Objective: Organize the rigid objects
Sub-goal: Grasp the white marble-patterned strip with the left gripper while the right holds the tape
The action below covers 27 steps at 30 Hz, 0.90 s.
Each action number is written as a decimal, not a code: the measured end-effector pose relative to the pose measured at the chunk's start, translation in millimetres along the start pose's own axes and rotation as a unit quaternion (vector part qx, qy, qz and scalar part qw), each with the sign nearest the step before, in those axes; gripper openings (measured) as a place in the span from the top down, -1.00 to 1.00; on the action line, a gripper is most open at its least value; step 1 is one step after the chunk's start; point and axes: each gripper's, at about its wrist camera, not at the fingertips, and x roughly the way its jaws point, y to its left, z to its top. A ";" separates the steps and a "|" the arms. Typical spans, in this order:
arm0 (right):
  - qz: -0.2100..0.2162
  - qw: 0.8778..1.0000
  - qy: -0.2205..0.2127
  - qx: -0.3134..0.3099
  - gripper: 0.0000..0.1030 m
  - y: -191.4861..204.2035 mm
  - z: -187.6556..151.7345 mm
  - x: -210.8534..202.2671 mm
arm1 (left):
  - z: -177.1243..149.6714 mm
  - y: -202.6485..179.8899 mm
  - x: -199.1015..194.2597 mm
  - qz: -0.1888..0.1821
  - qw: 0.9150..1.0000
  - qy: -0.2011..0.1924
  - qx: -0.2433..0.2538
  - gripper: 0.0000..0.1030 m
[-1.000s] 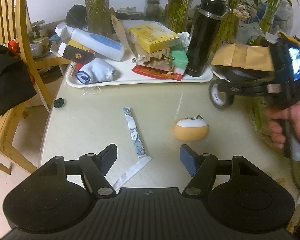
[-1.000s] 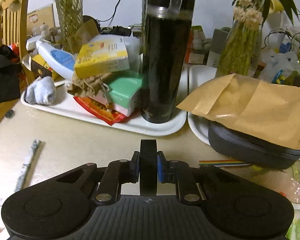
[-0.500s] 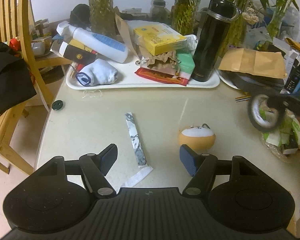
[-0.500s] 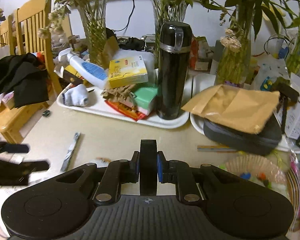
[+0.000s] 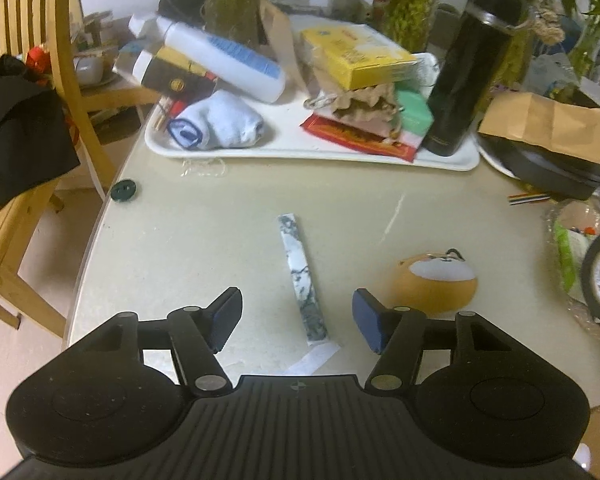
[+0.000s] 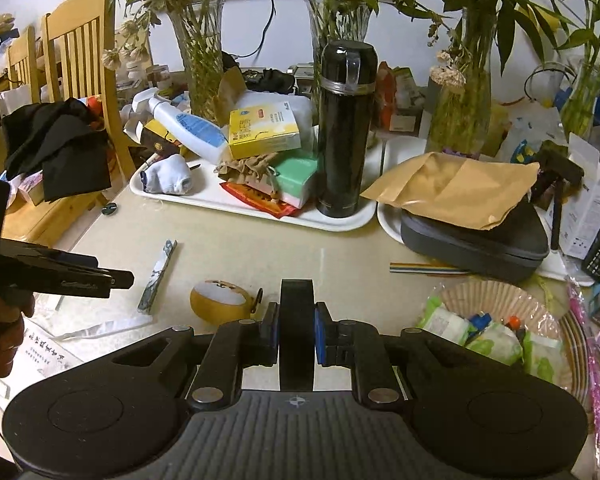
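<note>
Two spread fingers of the left gripper [image 5: 297,314] flank a marbled strip [image 5: 302,278] on the beige table [image 5: 228,216], an orange ball [image 5: 436,282] just right. Right wrist view: right gripper [image 6: 296,334] clamps a black tape roll [image 6: 296,332]; beyond, black flask [image 6: 346,128] stands on the crowded white tray [image 6: 332,220].

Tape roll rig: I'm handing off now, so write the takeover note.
Right hand-held gripper: shut on the black tape roll, held above the table.
Left hand-held gripper: open, empty, low over the marbled strip.
Orange round toy lies loose beside that strip.
White tray already holds the black flask, boxes and a bottle.
Left: place the roll, then gather strip and toy.
</note>
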 end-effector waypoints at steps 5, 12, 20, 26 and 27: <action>0.007 1.000 0.000 -0.007 0.62 1.4 1.0 -0.8 | 1.4 3.1 13.4 0.003 1.000 0.011 0.005 -0.10; 0.017 1.000 0.000 -0.011 0.62 3.0 1.1 -1.4 | 1.5 1.1 31.2 0.005 1.000 0.020 0.013 0.03; 0.024 1.000 0.004 -0.009 0.62 1.8 1.0 1.2 | 5.5 -9.7 48.4 0.012 0.999 0.017 0.028 0.32; 0.032 0.999 0.012 0.001 0.62 -0.3 -1.5 3.3 | -0.1 -18.2 63.0 0.013 0.998 0.028 0.048 0.49; 0.033 0.999 0.014 0.000 0.62 0.2 -2.2 4.3 | -0.4 -19.7 63.6 0.018 0.998 0.025 0.053 0.53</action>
